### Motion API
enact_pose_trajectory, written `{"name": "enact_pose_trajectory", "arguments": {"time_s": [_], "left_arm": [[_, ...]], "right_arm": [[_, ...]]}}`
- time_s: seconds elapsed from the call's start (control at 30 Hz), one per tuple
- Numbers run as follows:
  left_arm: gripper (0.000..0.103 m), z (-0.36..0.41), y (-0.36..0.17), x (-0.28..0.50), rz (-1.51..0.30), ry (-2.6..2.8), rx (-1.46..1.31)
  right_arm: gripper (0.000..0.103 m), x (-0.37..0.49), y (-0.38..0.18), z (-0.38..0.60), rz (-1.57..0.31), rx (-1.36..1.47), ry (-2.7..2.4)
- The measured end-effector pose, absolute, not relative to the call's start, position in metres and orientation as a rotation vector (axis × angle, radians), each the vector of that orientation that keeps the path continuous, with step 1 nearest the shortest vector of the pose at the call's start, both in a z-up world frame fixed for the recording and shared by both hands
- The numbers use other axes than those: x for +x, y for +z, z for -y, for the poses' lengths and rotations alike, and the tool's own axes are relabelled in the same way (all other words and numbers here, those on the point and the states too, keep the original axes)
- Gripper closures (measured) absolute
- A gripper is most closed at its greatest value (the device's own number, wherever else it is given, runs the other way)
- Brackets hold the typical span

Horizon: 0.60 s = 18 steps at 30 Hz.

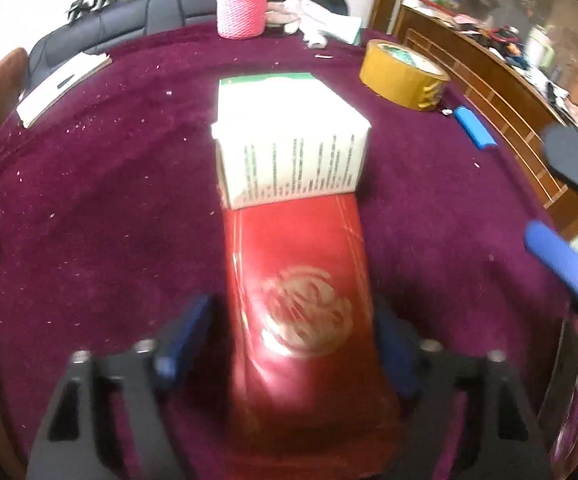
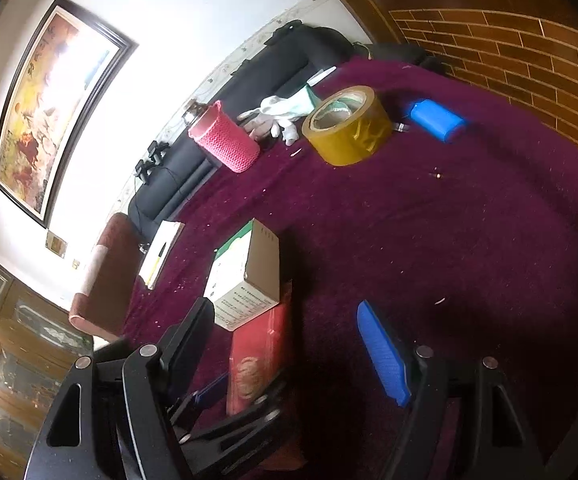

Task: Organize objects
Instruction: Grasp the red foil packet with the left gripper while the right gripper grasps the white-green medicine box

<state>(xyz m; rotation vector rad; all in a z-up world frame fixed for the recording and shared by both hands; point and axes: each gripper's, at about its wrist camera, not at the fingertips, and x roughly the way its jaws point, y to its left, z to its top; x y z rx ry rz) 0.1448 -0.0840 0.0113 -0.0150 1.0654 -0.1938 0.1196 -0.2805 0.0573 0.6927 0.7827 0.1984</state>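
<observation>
Left wrist view: left gripper straddles the near end of the red box, blue pads apart, left pad clear of its side. White box sits on its far end. Tape roll lies ahead-right. Right gripper hangs spread wide, holding nothing, above the purple cloth.

The counter wears matt, napped maroon cloth; the red box looks glossy, the white carton matt card, the tape roll shiny plastic film, the pink sleeve rough knit
</observation>
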Motion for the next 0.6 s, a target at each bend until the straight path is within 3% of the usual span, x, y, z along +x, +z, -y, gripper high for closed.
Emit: {"name": "enact_pose_trajectory", "arguments": {"time_s": [0.37,0.6], "left_arm": [[0.044,-0.014,0.011,0.067,-0.966,-0.215,-0.069],[0.041,-0.004,0.009,0.063,-0.926,-0.205,-0.007]], "right_arm": [[0.016,0.135,0.054,0.240,-0.814,0.495,0.187],[0.008,0.172,0.064,0.178,-0.865,0.319,0.107]]}}
